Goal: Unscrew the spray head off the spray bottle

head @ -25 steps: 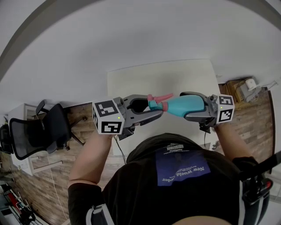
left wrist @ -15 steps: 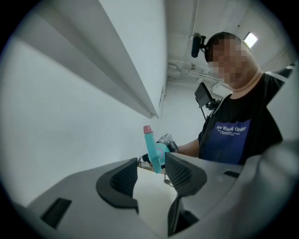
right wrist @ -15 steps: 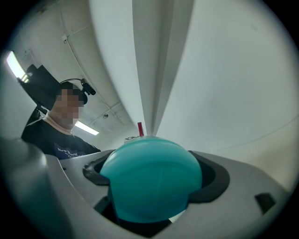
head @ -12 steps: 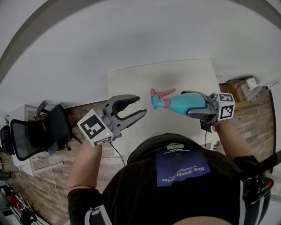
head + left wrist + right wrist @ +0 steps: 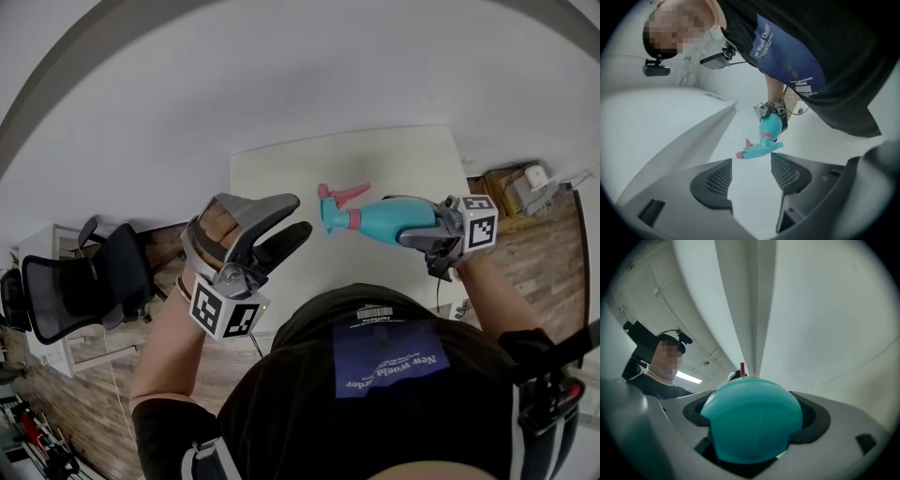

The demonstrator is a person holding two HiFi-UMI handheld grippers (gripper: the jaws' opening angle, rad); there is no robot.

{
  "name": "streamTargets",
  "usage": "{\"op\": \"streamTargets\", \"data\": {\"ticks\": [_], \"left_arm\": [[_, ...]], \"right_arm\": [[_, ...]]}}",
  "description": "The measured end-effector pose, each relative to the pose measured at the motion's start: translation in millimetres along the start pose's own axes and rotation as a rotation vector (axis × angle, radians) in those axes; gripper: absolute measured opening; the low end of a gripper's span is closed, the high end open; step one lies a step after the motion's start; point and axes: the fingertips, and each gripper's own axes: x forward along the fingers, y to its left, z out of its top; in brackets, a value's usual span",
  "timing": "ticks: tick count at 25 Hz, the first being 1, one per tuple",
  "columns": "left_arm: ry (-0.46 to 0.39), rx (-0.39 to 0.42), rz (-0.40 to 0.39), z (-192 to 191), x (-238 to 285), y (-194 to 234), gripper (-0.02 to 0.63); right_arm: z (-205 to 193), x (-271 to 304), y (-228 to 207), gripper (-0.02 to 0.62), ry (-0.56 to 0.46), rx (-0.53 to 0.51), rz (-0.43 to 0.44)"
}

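Observation:
A teal spray bottle [image 5: 389, 221] lies level in the air over the white table [image 5: 281, 169], its base in my right gripper [image 5: 419, 226], which is shut on it. The teal spray head [image 5: 331, 213] with its pink trigger points left and still sits on the neck. My left gripper [image 5: 292, 217] hangs apart from the head, to its left, rolled over. Its jaws have just been opening, and nothing is between them. In the left gripper view the spray head [image 5: 757, 149] floats beyond the open pads [image 5: 715, 180]. The right gripper view is filled by the bottle's round base [image 5: 752, 420].
A black office chair [image 5: 82, 281] stands on the wooden floor at the left. A cardboard box [image 5: 521, 190] with small items sits off the table's right end. The person's dark shirt [image 5: 384, 375] fills the lower middle.
My left gripper has let go of the spray head, drawn back to the left and rolled so its marker cube now hangs below. The right gripper and the bottle have stayed put.

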Motion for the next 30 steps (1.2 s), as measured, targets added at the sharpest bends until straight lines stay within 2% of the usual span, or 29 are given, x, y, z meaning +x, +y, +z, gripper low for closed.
{"op": "streamTargets", "data": {"ticks": [1,7,15,20,22,24,28,30], "left_arm": [[-0.006,0.028,-0.010,2.2,2.3,-1.7,0.252],[-0.030,0.151,-0.088,11.2,18.2,-17.6,0.255],[-0.035,0.288,-0.121,10.4,30.4,-23.9,0.255],[-0.047,0.314,-0.138,17.5,37.7,-32.6,0.255],[-0.057,0.298,-0.140,21.7,41.7,-34.2,0.255],[-0.076,0.236,-0.155,27.5,44.9,-37.6,0.255],[-0.144,-0.015,-0.217,40.8,46.9,-40.2,0.253],[-0.166,-0.107,-0.239,45.1,47.3,-38.9,0.253]], "right_arm": [[-0.1,-0.1,-0.3,0.450,-0.003,0.008,0.003],[-2.4,0.5,-2.4,0.449,-0.006,0.052,0.013],[-4.2,-3.3,-7.3,0.450,-0.024,0.135,0.027],[-9.0,1.9,-0.8,0.450,0.019,0.125,0.047],[-12.0,4.3,1.2,0.450,0.032,0.118,0.051],[-14.5,5.3,2.2,0.450,0.038,0.109,0.051],[-16.3,10.8,5.8,0.450,0.069,0.071,0.047],[-16.8,11.9,9.3,0.449,0.080,0.055,0.050]]}}
